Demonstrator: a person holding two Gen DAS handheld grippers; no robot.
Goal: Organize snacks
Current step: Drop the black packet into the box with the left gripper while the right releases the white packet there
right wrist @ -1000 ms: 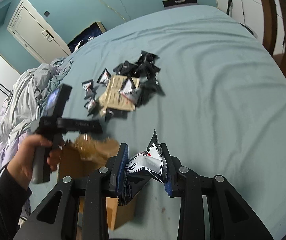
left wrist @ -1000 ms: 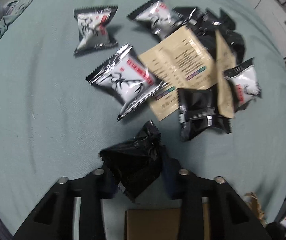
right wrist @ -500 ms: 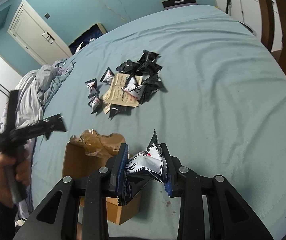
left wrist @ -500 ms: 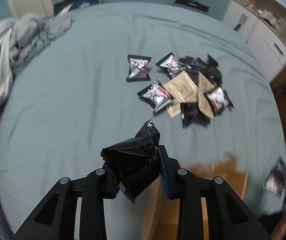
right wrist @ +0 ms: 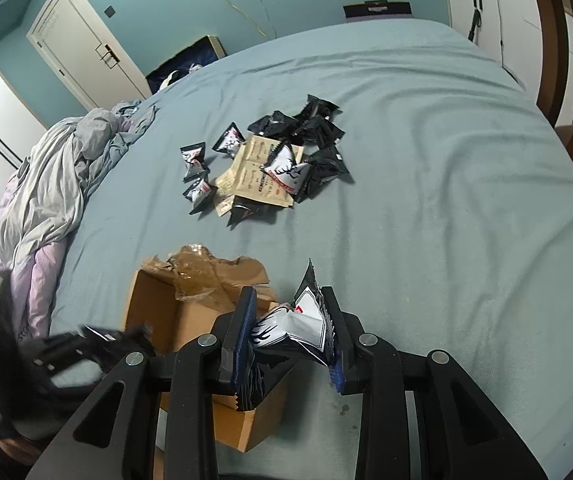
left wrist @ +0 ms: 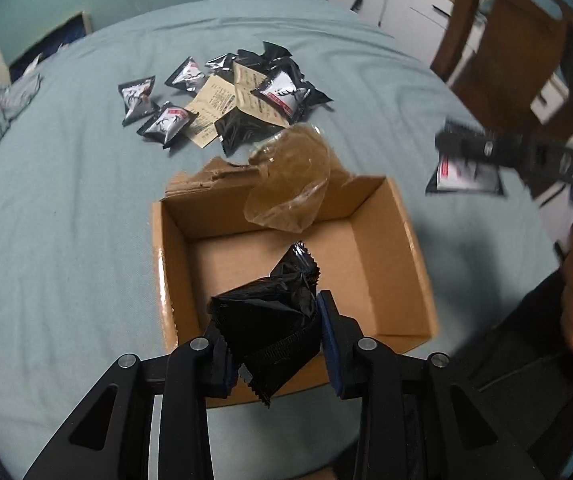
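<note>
The left gripper (left wrist: pixel 278 344) hangs over the open box (left wrist: pixel 414 248) with a black packet (left wrist: pixel 270 316) between its jaws, which have just been opening a little; the packet is still pinched, its left side against the left pad and its right edge at the blue right pad. Its long axis runs diagonally, from a serrated seam low and near the camera up to a crimped, pointed end aimed away toward the box's far wall. It is plain glossy black foil, creased and puffed (no print shows on this side).

The right gripper (right wrist: pixel 290 336) is clenched on a 2nd packet (right wrist: pixel 298 328), held just past the box's right rim above the bed (right wrist: pixel 446 200). This one stands nearly on end, 1 pointed corner up and away, the zigzag seam down between the fingers. Its face is white with a black antler drawing and a red strip, edged in black.

The box sits on the bed, a crumpled tape wad (left wrist: pixel 290 184) on its torn far flap. Beyond it lies the pile (right wrist: pixel 278 160) of black and white packets over 2 tan sheets.
</note>
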